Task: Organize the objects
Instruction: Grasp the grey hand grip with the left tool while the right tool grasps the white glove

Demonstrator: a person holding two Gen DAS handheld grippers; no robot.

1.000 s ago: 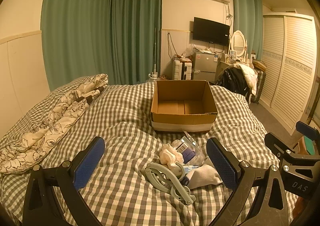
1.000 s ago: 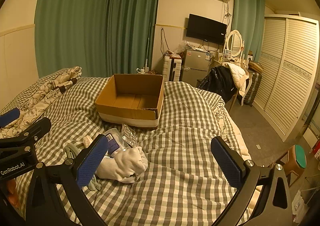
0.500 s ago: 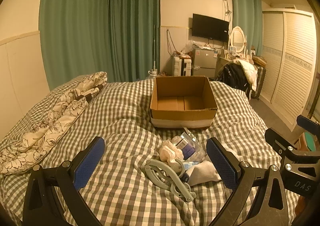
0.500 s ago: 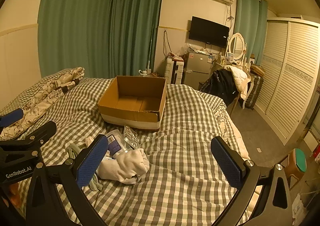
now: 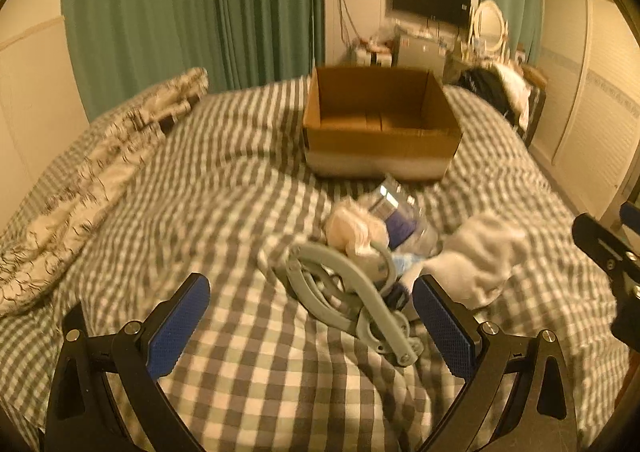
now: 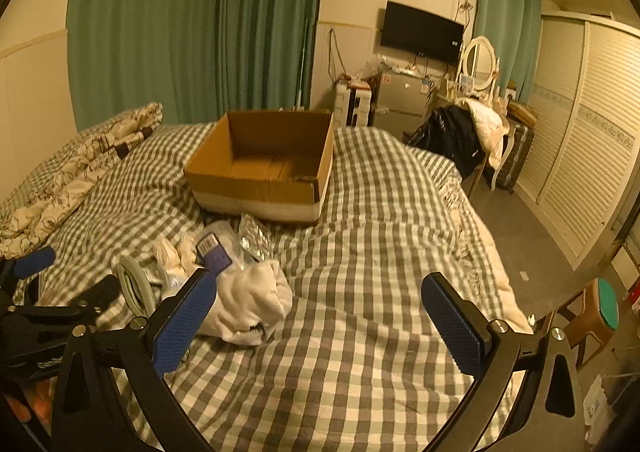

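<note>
An open, empty cardboard box (image 5: 380, 124) (image 6: 260, 168) sits on the checked bed. In front of it lies a small pile: a grey-green plastic clamp tool (image 5: 352, 292) (image 6: 136, 284), a cream crumpled cloth (image 5: 356, 228), a clear plastic packet with a blue label (image 5: 400, 212) (image 6: 216, 256), a foil blister pack (image 6: 254, 238) and a white cloth (image 5: 480, 256) (image 6: 248, 300). My left gripper (image 5: 316, 328) is open and empty, just short of the clamp tool. My right gripper (image 6: 320, 326) is open and empty, to the right of the pile.
A floral quilt (image 5: 92, 180) lies bunched along the bed's left side. Green curtains (image 6: 192, 24) hang behind. To the right are a chair with clothes (image 6: 468, 132), a louvred wardrobe (image 6: 592, 140) and a stool (image 6: 600, 312) on the floor.
Both grippers have moved forward and down toward the pile, which now looks larger and nearer. The left view is blurred by motion. Both stay open.
</note>
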